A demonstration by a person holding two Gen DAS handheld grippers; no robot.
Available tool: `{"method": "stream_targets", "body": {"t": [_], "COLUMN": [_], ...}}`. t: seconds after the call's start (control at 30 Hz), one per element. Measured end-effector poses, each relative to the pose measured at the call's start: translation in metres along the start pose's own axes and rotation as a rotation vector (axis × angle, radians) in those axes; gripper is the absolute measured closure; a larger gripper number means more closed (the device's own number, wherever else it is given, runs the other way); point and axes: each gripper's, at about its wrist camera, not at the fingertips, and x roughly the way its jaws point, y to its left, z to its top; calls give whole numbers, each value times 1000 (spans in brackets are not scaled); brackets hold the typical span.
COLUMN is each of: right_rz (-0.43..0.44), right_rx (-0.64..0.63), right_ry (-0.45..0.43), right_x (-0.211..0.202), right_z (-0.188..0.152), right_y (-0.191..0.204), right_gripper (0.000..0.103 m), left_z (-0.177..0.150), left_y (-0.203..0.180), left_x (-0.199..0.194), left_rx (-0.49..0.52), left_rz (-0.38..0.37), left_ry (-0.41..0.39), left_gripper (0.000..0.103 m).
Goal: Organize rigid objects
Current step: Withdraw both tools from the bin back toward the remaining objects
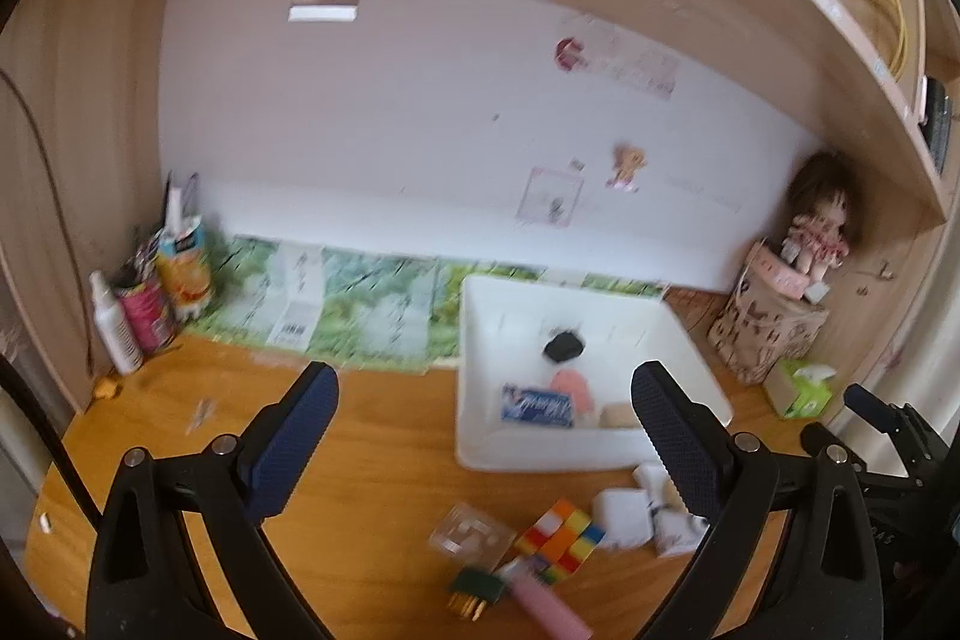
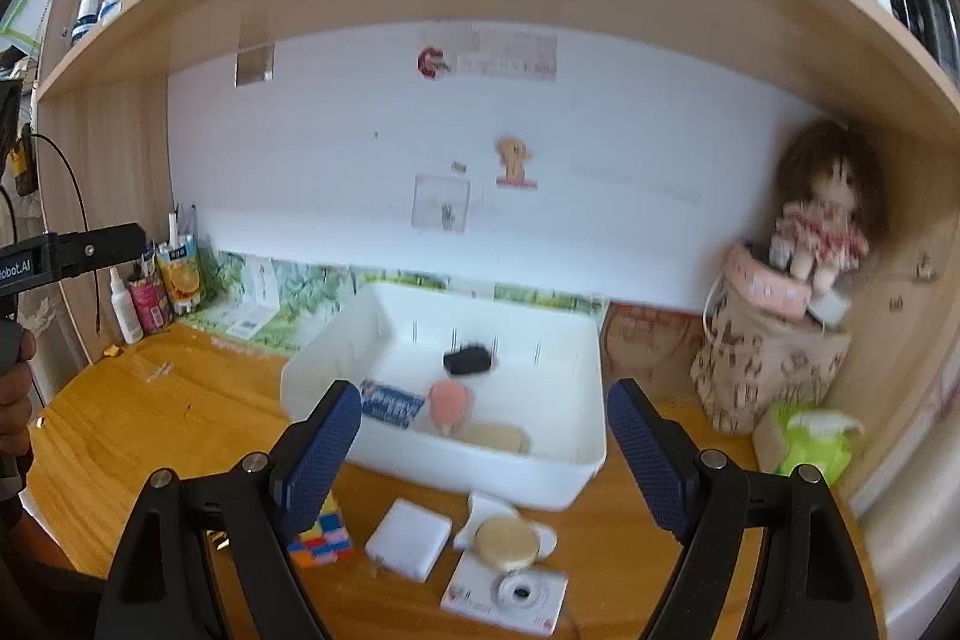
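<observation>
Only "obot.AI" reads clearly, on the left hand-held gripper [image 2: 90, 250] body.

My left gripper [image 1: 483, 421] and right gripper [image 2: 485, 439] both point forward and slightly downward, jaws spread wide, nothing between the pads. My left hand [image 2: 13, 403] grips its handle.

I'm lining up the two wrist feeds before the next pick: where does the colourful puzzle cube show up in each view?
Left wrist: the puzzle cube lies on the desk at bottom centre, in front of the white bin, between the open fingers.
Right wrist: the puzzle cube sits at lower left, partly hidden behind the left finger.
Shared landmark: the white bin, behind the cube in both views.
</observation>
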Motion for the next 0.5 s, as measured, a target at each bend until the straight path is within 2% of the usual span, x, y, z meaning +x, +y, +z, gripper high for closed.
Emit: {"method": "stream_targets", "body": {"t": [0.33,0.5], "right_rz": [66,149], "right_rx": [62,53], "right_ry": [147,217], "right_x": [9,16], "right_z": [-44,-63], "right_y": [22,47], "right_gripper": [18,18], "left_z": [-38,-49], "left_y": [21,25], "left_x": [5,10], "left_rx": [11,19], "left_rz": [81,99], "left_ry": [157,236], "left_gripper": [4,4]}}
